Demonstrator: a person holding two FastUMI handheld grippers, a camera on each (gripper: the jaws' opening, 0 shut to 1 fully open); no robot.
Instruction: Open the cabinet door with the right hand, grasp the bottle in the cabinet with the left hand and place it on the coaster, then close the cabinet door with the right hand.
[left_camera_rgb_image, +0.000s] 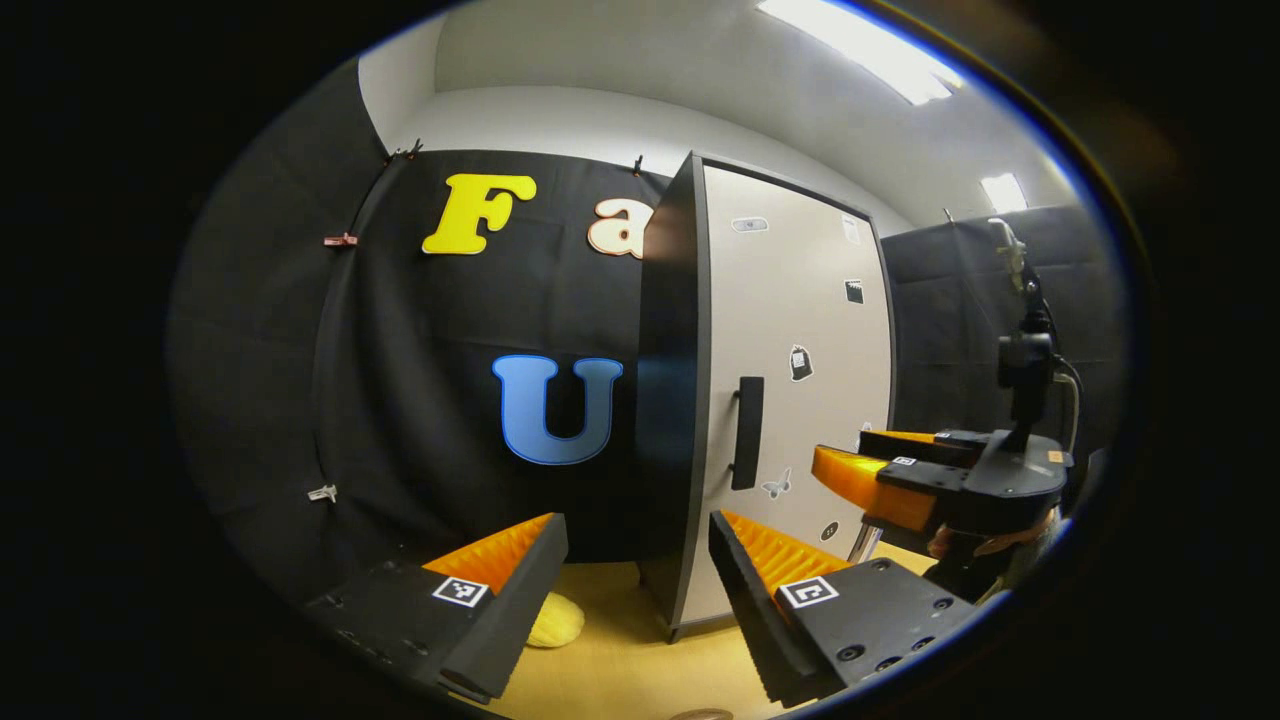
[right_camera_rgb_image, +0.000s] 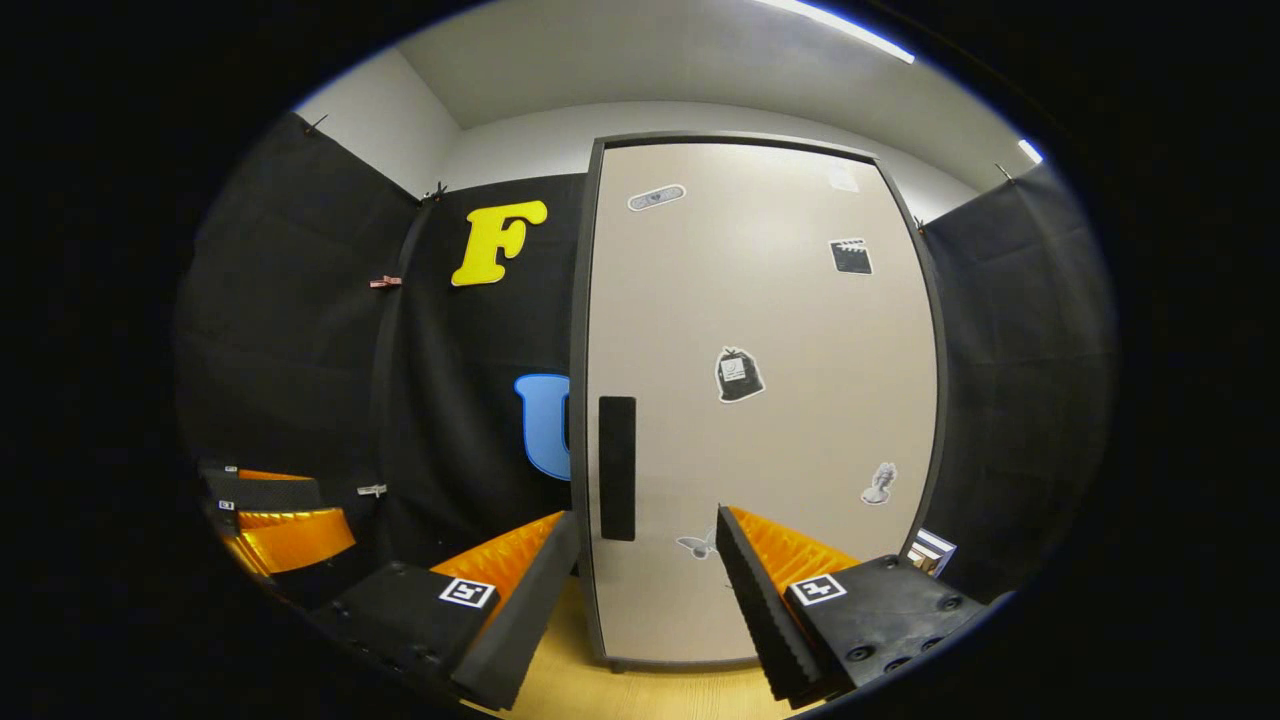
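The light wooden table (left_camera_rgb_image: 640, 640) carries the closed cabinet (left_camera_rgb_image: 790, 400) at two o'clock and a yellow coaster (left_camera_rgb_image: 556, 620) at nine.

No readable text; stickers (right_camera_rgb_image: 739, 375) on cabinet door (right_camera_rgb_image: 760, 450) too small.

From my remote seat, the cabinet (right_camera_rgb_image: 760, 400) stood on the table (right_camera_rgb_image: 620, 690) against the booth wall, its shut door's handle (right_camera_rgb_image: 617, 468) at the door's left edge, with the coaster (left_camera_rgb_image: 556, 620) lying left of its base.
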